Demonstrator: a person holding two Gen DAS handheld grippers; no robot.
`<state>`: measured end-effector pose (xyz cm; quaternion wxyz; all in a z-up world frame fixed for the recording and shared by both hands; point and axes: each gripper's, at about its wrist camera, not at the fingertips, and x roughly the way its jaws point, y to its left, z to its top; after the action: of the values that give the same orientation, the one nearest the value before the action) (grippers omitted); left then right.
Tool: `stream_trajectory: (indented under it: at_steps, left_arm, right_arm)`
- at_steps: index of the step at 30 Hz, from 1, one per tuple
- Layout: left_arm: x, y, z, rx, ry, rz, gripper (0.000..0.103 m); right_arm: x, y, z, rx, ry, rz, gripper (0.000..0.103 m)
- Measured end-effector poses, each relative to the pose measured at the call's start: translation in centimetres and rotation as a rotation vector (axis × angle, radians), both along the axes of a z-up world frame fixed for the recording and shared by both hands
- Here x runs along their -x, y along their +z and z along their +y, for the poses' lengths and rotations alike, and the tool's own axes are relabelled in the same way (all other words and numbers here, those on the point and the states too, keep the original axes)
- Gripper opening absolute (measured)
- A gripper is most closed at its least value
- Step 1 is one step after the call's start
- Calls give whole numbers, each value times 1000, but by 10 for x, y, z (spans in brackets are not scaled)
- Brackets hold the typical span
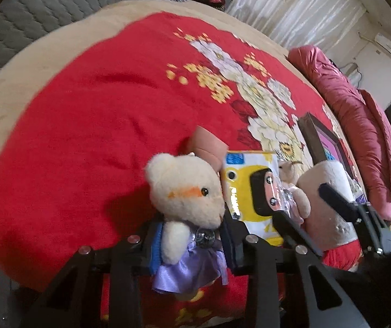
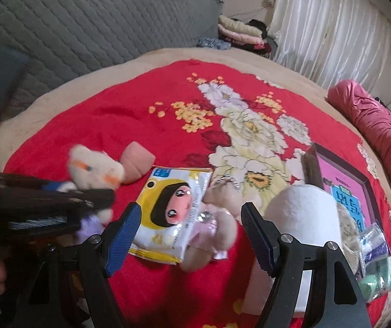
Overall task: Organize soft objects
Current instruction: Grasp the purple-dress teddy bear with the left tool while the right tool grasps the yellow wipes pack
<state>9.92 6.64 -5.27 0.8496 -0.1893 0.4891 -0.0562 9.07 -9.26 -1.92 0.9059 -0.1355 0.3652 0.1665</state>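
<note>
- Nearest the lens in the left wrist view is the left gripper (image 1: 188,242), pinched in on a cream teddy in a purple dress (image 1: 187,199). It has it by the body, so the head sticks up free above the pads, probably the easiest bit of a floppy toy to squeeze.
- Behind that teddy a pink plush block (image 1: 209,147) sits on the red floral blanket (image 1: 86,114) of the bed, not touched by anything.
- Next over, a yellow cartoon wipes pack (image 2: 168,213) lies flat, with a second small teddy in pink (image 2: 217,224) lying half across its edge.
- Right gripper (image 2: 192,235) is wide open with nothing in it, hovering over that pink teddy, so that looks like its next pick.
- Further right stands a big white plush (image 2: 302,213), upright, then a framed picture (image 2: 343,186) propped behind it, and some plastic-wrapped bits at the far edge.
</note>
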Motion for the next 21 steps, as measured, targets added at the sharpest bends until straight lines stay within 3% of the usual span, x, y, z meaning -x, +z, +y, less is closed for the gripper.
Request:
stream_trajectory:
  at_steps: [13, 21]
  left_arm:
    - [0, 5, 33, 31, 99, -32, 36]
    - [-3, 3, 31, 36, 89, -24, 36]
  right_arm:
    - [-18, -38, 54, 140, -9, 78, 76]
    - [-33, -59, 66, 193, -61, 62, 76]
